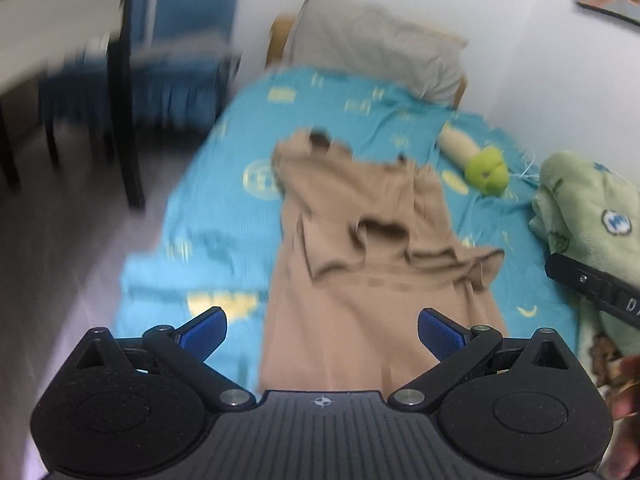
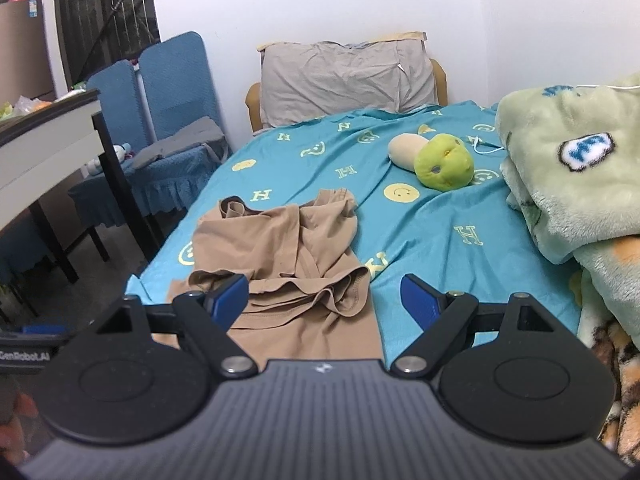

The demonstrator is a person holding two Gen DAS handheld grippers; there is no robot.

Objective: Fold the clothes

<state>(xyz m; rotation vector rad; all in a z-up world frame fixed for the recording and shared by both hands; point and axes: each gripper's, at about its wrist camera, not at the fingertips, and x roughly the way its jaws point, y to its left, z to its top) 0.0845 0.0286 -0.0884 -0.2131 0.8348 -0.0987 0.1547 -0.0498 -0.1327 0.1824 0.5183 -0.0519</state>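
Observation:
A tan garment (image 1: 360, 248) lies partly folded on the teal bedsheet (image 1: 224, 184), its sleeves turned in over the body. It also shows in the right wrist view (image 2: 280, 252). My left gripper (image 1: 322, 330) is open and empty, above the garment's near end. My right gripper (image 2: 324, 300) is open and empty, above the garment's near right part. The right gripper's black body shows at the right edge of the left wrist view (image 1: 592, 284). The left wrist view is blurred.
A grey pillow (image 2: 344, 80) stands at the bed's head. A green and cream plush toy (image 2: 436, 158) lies on the sheet. A green fleece blanket (image 2: 572, 168) is piled at the right. A dark table (image 2: 48, 136) and blue chairs (image 2: 168, 92) stand left of the bed.

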